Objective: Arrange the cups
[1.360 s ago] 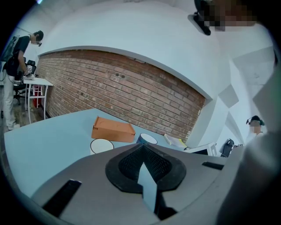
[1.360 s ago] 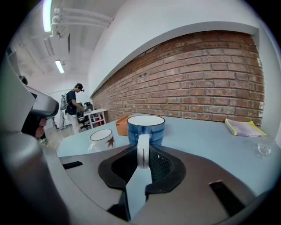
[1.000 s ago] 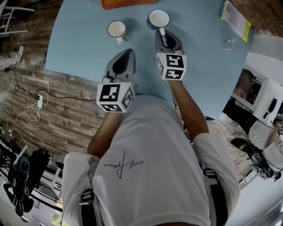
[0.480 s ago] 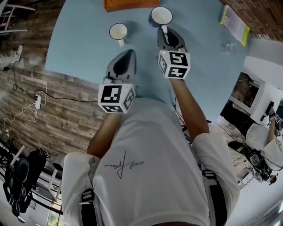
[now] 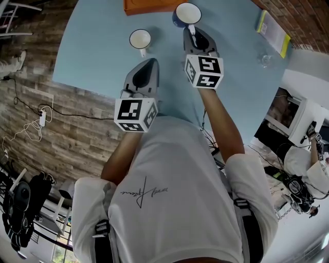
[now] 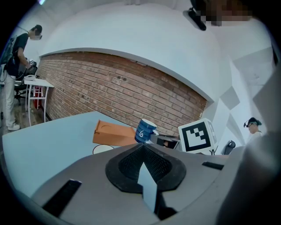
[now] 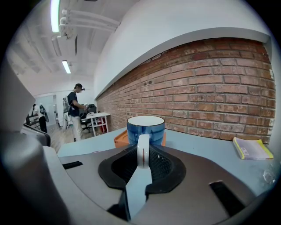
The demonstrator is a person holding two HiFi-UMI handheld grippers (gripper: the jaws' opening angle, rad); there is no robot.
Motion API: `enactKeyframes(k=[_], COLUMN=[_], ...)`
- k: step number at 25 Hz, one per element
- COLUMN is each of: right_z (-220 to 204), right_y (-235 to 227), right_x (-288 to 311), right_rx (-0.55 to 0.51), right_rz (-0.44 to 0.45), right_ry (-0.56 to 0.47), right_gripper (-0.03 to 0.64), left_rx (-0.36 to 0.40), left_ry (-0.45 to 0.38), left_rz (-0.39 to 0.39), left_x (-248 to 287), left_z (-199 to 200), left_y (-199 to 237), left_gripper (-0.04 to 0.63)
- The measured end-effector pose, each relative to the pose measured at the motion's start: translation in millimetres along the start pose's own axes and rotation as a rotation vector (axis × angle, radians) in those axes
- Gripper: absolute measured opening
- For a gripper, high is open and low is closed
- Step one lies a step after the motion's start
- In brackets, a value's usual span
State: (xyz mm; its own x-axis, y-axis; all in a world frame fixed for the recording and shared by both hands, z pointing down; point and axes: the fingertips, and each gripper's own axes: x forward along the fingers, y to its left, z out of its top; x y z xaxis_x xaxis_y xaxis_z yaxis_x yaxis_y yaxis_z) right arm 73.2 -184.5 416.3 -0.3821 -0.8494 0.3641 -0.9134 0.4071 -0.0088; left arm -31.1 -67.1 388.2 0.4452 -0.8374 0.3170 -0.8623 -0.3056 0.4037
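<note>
A blue cup (image 5: 187, 13) with a white inside hangs by its white handle from my right gripper (image 5: 191, 32), just off the light blue table (image 5: 92, 51). In the right gripper view the handle (image 7: 143, 147) stands upright, pinched in my right gripper (image 7: 143, 154), with the blue cup (image 7: 145, 126) right in front. A second cup (image 5: 140, 38), also white inside, stands on the table to its left, handle toward me. My left gripper (image 5: 148, 66) hovers short of it, shut and empty; its own view shows my left gripper (image 6: 142, 148), the blue cup (image 6: 145, 130) tilted, and the second cup's rim (image 6: 102, 148).
An orange flat box (image 5: 149, 5) lies at the table's far edge behind the cups. A yellow book (image 5: 272, 25) and a clear glass (image 5: 265, 59) sit at the right. The near table edge runs under my arms. People stand in the room beyond.
My right gripper has carried the blue cup away from me toward the orange box and slightly up. The left gripper and the second cup have stayed put.
</note>
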Motion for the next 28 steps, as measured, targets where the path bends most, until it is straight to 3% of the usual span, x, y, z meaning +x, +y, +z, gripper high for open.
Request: enactKeyframes(k=[28], right_z=[21.5], right_y=[-3.0], right_x=[69.9], right_rx=[-0.052], right_rz=[0.067], right_ry=[-0.006], right_gripper=[0.064], left_rx=[0.034], left_ry=[0.043], left_rz=[0.003], left_x=[13.9], left_z=[0.7], left_y=[12.2], left_gripper=[0.006])
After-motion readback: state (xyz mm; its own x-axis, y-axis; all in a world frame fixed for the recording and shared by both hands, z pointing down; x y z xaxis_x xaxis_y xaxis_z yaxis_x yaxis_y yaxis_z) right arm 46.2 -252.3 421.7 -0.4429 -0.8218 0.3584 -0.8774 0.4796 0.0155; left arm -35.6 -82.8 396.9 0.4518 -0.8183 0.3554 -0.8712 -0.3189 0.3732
